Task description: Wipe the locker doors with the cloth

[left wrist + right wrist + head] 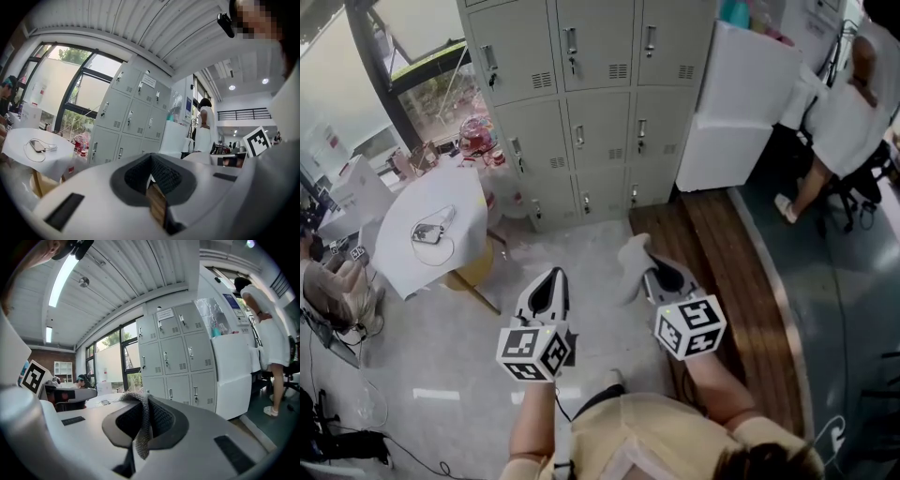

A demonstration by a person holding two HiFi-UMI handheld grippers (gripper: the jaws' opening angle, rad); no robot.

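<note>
The grey lockers stand against the far wall, a few steps ahead, with all doors closed; they also show in the left gripper view as lockers and in the right gripper view as lockers. My right gripper is shut on a pale grey cloth, which sticks out past the jaw tips. Up close, the knitted cloth hangs pinched between the right gripper pads. My left gripper is held level beside it, jaws shut with nothing in them; the left gripper pads meet.
A white table with a cable and a phone stands at the left on a yellow base. A white cabinet stands right of the lockers. A person in white stands at the far right. A wooden floor strip runs under my right side.
</note>
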